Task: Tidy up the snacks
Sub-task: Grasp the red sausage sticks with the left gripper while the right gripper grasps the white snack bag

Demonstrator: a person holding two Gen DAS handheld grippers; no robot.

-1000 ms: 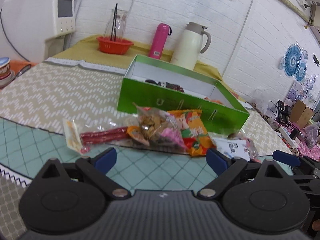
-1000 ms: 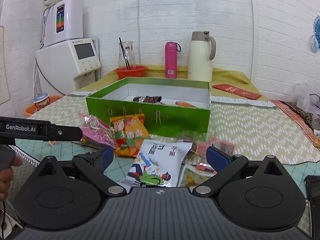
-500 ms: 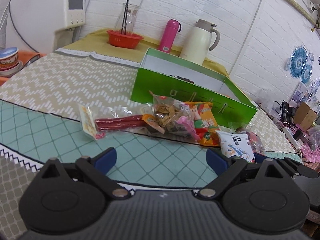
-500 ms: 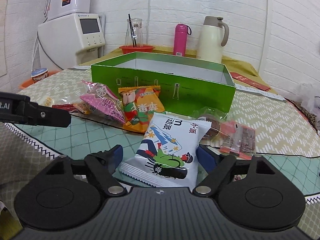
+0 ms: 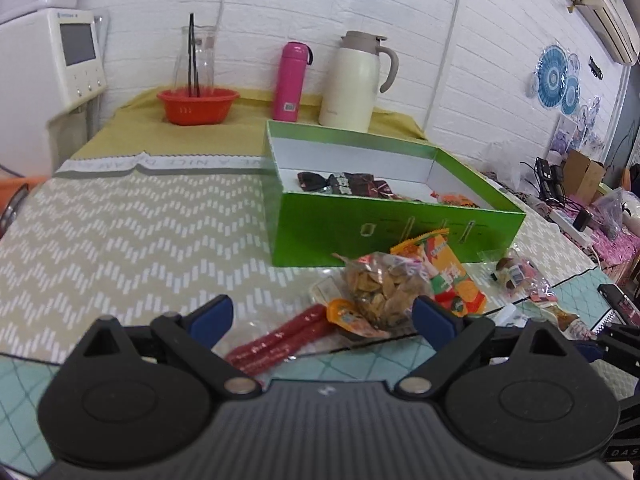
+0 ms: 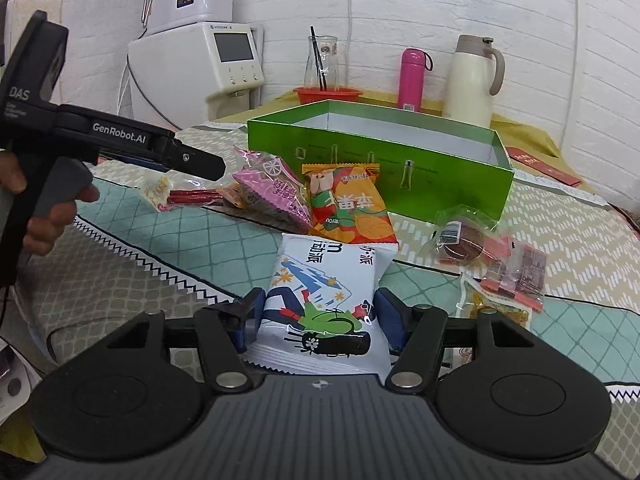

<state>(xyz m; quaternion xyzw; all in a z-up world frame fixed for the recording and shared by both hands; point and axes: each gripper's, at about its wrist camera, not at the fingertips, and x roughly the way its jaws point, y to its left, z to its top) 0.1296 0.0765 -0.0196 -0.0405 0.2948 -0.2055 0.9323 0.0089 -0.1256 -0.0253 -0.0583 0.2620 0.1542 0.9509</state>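
A green open box [image 5: 396, 224] [image 6: 380, 160] sits on the table with dark wrapped snacks [image 5: 344, 184] inside. In front of it lie a red sausage pack [image 5: 276, 336], a clear chip bag [image 5: 384, 288], an orange packet [image 6: 348, 208] and a pink bag [image 6: 276, 192]. My right gripper [image 6: 316, 316] has its pads against both sides of a white-and-blue snack bag [image 6: 320, 292]. My left gripper [image 5: 320, 316] is open and empty, just above the sausage pack and chip bag; it also shows in the right wrist view [image 6: 192, 160].
A cookie pack [image 6: 460, 240] and red wrapped snacks [image 6: 516, 268] lie right of the white bag. A red bowl [image 5: 196, 104], a pink bottle [image 5: 292, 80], a cream thermos [image 5: 356, 80] and a white water dispenser [image 6: 200, 72] stand at the back.
My right gripper moved forward and narrowed around the white-and-blue bag. My left gripper moved forward and right, over the sausage pack and chip bag.
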